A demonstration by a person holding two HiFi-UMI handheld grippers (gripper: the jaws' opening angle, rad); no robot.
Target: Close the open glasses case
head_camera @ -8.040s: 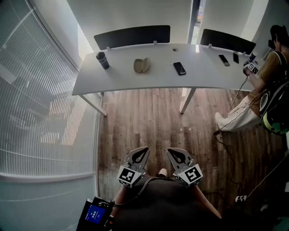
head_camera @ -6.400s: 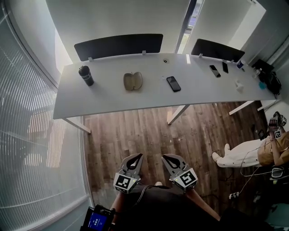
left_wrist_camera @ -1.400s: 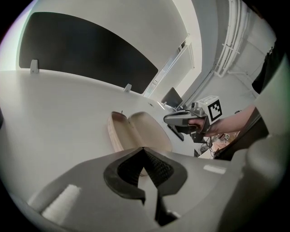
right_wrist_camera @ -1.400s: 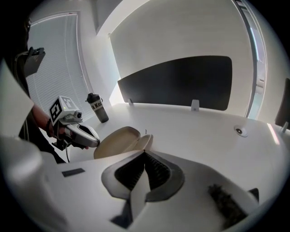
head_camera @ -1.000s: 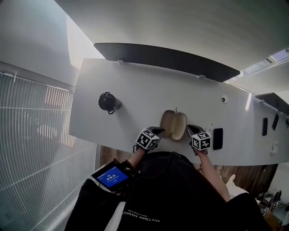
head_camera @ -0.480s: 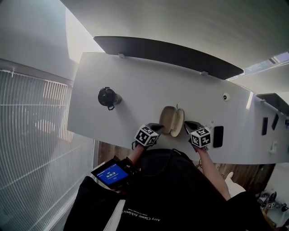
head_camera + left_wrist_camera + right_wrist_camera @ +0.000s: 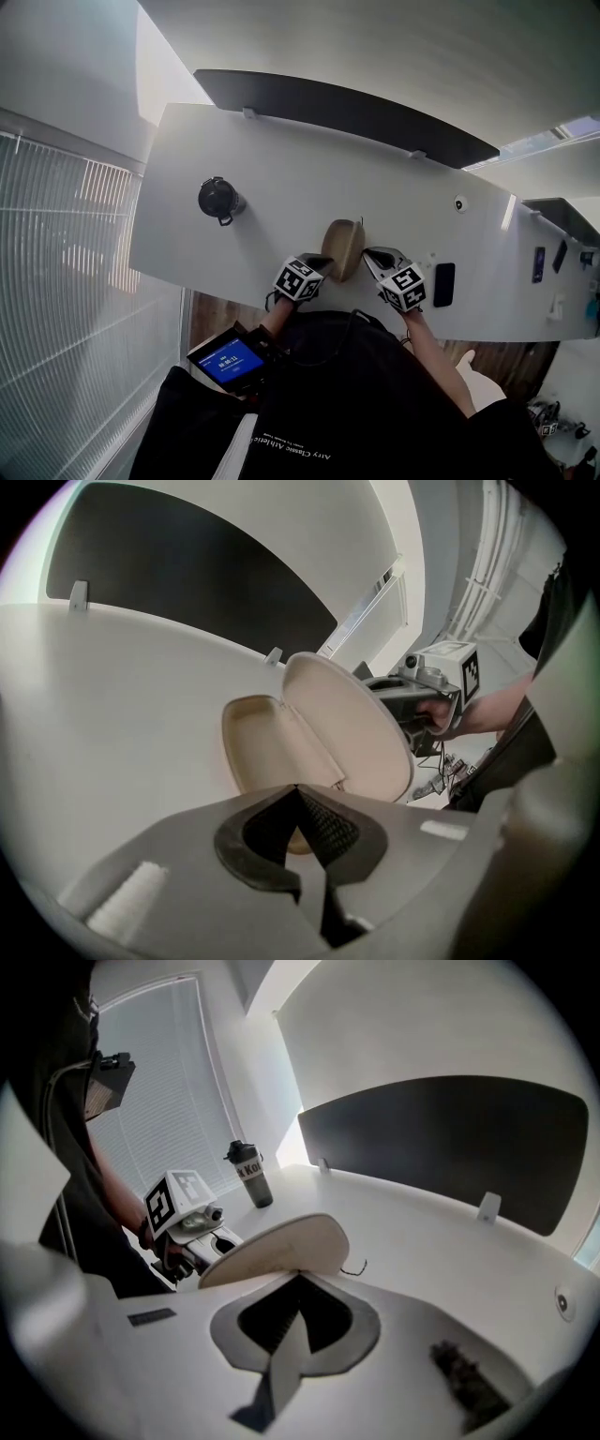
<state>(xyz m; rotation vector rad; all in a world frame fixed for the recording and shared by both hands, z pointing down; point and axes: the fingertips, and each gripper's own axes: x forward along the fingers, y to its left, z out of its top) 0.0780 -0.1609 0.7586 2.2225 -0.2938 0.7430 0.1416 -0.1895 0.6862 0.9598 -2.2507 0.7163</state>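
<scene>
Beige glasses case [image 7: 342, 248], half shut on the white desk [image 7: 281, 169], with 1 gripper at each side.

The left gripper [image 7: 322, 261] sits just left of the case and the right gripper [image 7: 371, 253] just right of it; both have their jaws pressed together on nothing and serve as blunt pushers. The lid [image 7: 349, 726] stands tilted over the shallow base [image 7: 255, 742], and the right gripper's tip is at the lid's outer face, though I cannot confirm contact. In my judgement there are 3 risks. The smooth curved lid could slip off the closed tip and drop open. A push with the base unbraced could skid the case leftward. The lid could stop short of latching. A dark flask [image 7: 217, 199] stands well left of the case.
</scene>
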